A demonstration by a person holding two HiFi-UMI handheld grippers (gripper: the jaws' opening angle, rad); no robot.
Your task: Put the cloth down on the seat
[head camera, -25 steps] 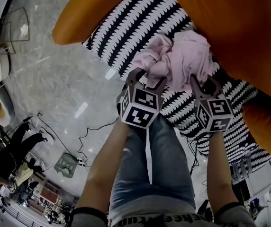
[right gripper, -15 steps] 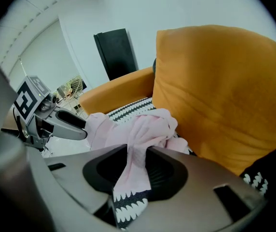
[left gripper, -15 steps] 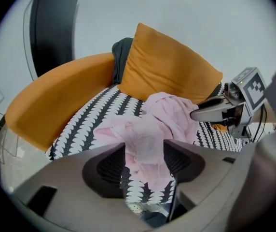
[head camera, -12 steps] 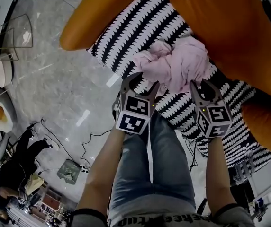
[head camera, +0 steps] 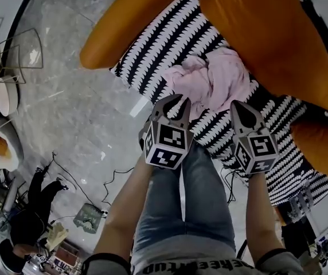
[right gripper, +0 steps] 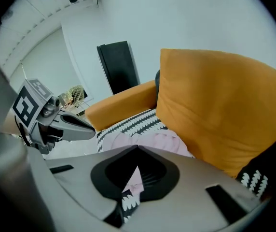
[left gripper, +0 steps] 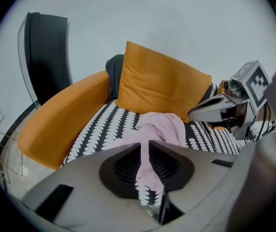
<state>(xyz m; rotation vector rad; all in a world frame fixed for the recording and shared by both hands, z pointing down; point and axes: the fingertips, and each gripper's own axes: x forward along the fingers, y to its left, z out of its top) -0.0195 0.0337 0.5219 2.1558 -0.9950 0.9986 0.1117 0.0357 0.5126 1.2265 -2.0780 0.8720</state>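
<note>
The pink cloth [head camera: 215, 82] lies crumpled on the black-and-white patterned seat [head camera: 164, 44] of an orange armchair, against its orange back cushion [head camera: 267, 39]. My left gripper [head camera: 178, 103] hovers just short of the cloth's near edge; its jaws have just been closing and stand shut with nothing between them. My right gripper [head camera: 239, 109] is shut and empty beside the cloth's right side. In the left gripper view the cloth [left gripper: 164, 124] shows beyond the left gripper [left gripper: 144, 141]. The right gripper view has the cloth [right gripper: 169, 140] past the right gripper [right gripper: 137, 148].
The orange armrest [head camera: 129, 27] borders the seat on the left. A second orange cushion [head camera: 321, 148] sits at the right. My legs in jeans [head camera: 187, 211] stand before the seat's front edge. Cables [head camera: 104, 176] trail over the marble floor, and a wire side table [head camera: 12, 50] stands far left.
Both grippers have drawn back from the cloth toward me and their jaws have gone from open to shut. The cloth stays on the seat.
</note>
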